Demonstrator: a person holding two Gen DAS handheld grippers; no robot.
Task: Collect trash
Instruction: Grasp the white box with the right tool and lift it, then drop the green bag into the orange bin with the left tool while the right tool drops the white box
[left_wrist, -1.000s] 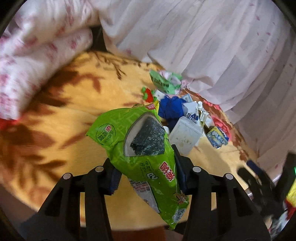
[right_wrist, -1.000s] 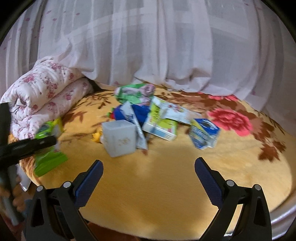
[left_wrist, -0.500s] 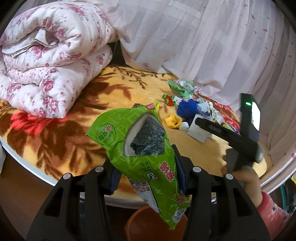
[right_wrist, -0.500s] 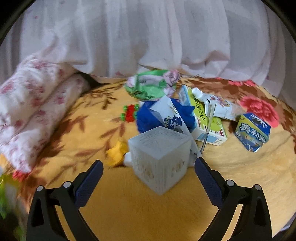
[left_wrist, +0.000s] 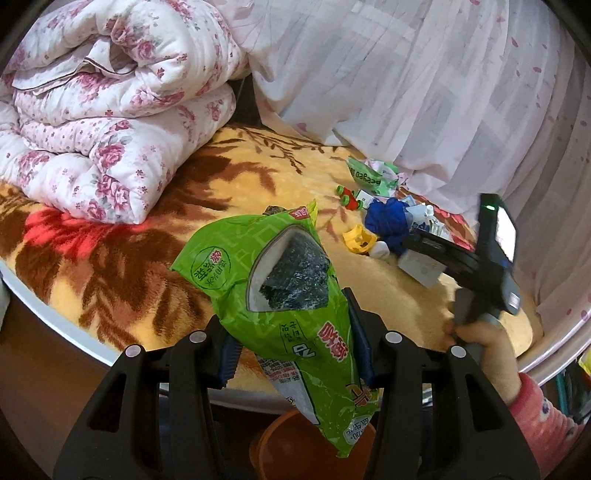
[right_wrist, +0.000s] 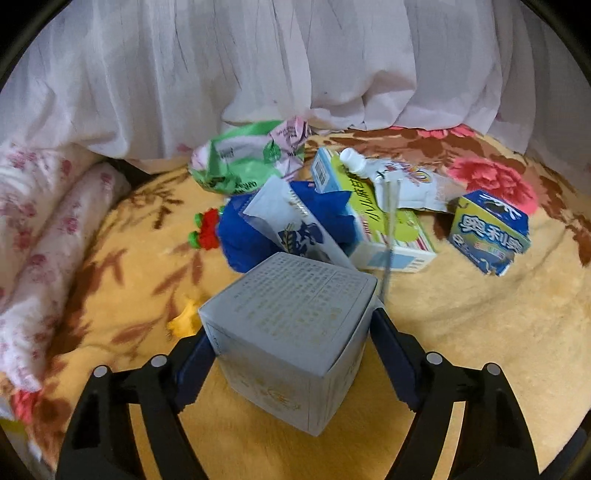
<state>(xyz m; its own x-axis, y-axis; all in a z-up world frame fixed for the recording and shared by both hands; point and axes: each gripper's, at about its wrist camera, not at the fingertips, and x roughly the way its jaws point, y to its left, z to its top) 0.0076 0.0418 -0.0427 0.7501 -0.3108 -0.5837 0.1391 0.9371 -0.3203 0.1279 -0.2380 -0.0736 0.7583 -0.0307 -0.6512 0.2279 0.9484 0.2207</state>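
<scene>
My left gripper (left_wrist: 293, 343) is shut on a green seaweed snack bag (left_wrist: 280, 291) and holds it above an orange bin (left_wrist: 275, 445) at the bed's edge. In the right wrist view a pale grey cube box (right_wrist: 291, 325) sits on the yellow blanket between the fingers of my right gripper (right_wrist: 291, 343). Its jaws are closing, and the blue pads stand right at the box's two sides. The left wrist view shows that right gripper, held by a hand (left_wrist: 476, 336) in a pink sleeve, reaching over the trash pile.
Behind the box lie a blue cloth (right_wrist: 240, 236), a green crumpled wrapper (right_wrist: 243, 162), a yellow-green carton (right_wrist: 384, 229), a white pouch (right_wrist: 402, 181) and a blue biscuit box (right_wrist: 487, 232). A folded floral quilt (left_wrist: 103, 107) fills the left, with white curtains (left_wrist: 406, 81) behind.
The right gripper has moved in on the grey box and its jaws have narrowed around it. The left gripper still holds the green bag, and the bin has come further into view beneath it.
</scene>
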